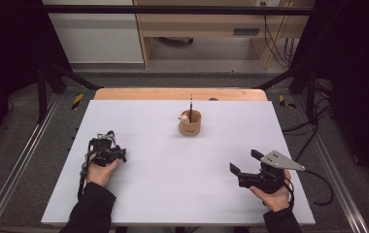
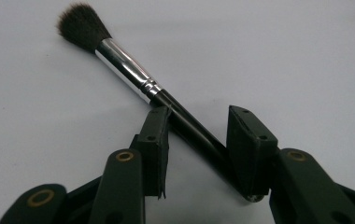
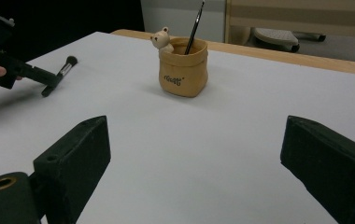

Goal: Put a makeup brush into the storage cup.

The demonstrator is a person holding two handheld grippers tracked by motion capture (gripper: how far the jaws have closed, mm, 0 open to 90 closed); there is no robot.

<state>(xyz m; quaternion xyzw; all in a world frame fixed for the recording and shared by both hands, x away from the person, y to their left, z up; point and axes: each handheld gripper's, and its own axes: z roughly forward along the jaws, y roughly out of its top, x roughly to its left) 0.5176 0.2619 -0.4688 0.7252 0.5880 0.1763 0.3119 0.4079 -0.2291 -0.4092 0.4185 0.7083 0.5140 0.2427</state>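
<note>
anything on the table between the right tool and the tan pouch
Nothing: the right gripper view shows only bare white table between the open right tool and the tan pouch; the high view agrees.

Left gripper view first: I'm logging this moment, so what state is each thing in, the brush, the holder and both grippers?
Makeup brush: lying flat on the white table, handle between the jaws, bristles pointing away.
Left gripper: jaws astride the brush handle, not yet clamped.
Right gripper: open, empty, above the table.
Tan holder: upright, with one thin dark brush standing in it, leaning slightly.
Bear figure: upright at the holder's rim.
</note>
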